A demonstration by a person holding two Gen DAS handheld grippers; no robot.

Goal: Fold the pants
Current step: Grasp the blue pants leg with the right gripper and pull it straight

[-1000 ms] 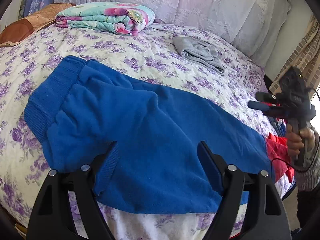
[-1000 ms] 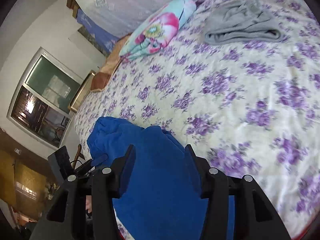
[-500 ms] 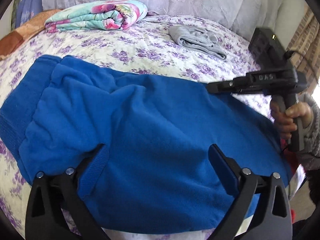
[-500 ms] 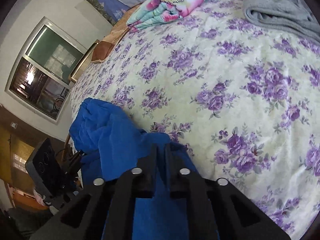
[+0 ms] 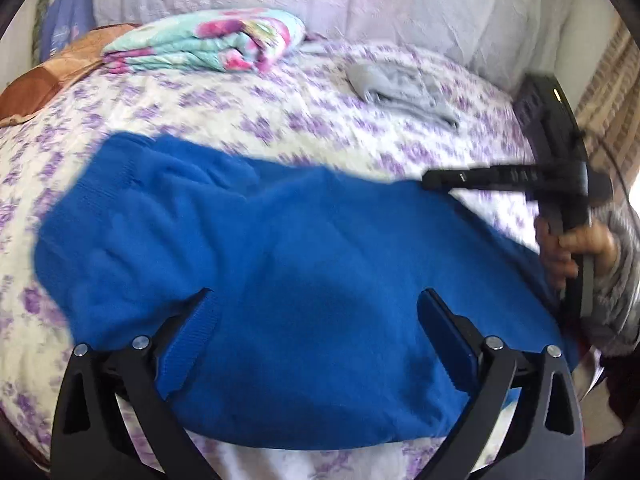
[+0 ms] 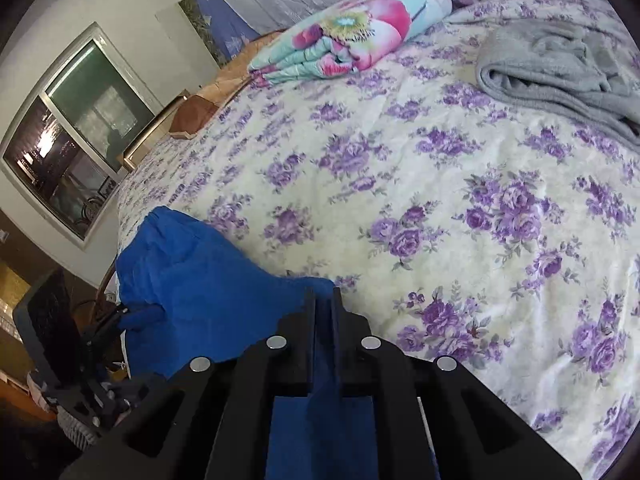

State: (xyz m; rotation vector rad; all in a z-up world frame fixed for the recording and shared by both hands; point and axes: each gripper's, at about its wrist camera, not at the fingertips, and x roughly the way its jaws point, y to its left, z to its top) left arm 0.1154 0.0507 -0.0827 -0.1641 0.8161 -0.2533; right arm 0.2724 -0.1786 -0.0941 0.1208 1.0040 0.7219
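Note:
Blue fleece pants (image 5: 300, 240) lie spread across the flowered bedspread (image 5: 280, 120). My left gripper (image 5: 316, 312) hovers over their near part, open wide, with a ribbed cuff (image 5: 192, 344) beside its left finger and no pad pressing the cloth. My right gripper (image 6: 324, 300) is shut on the pants' (image 6: 200, 272) far edge, blue cloth pinched between its pads; its jaws are opening slightly. In the left wrist view the right gripper (image 5: 432, 178) reaches in from the right, held by a hand (image 5: 572, 244).
A folded floral quilt (image 5: 208, 44) lies at the head of the bed and a folded grey garment (image 6: 560, 68) at the far right. A window (image 6: 72, 132) is on the wall beyond the bed. Bare bedspread (image 6: 440, 200) stretches beyond the pants.
My right gripper moved in to the pants' far edge and closed on the blue cloth. My left gripper's jaws spread wider over the pants.

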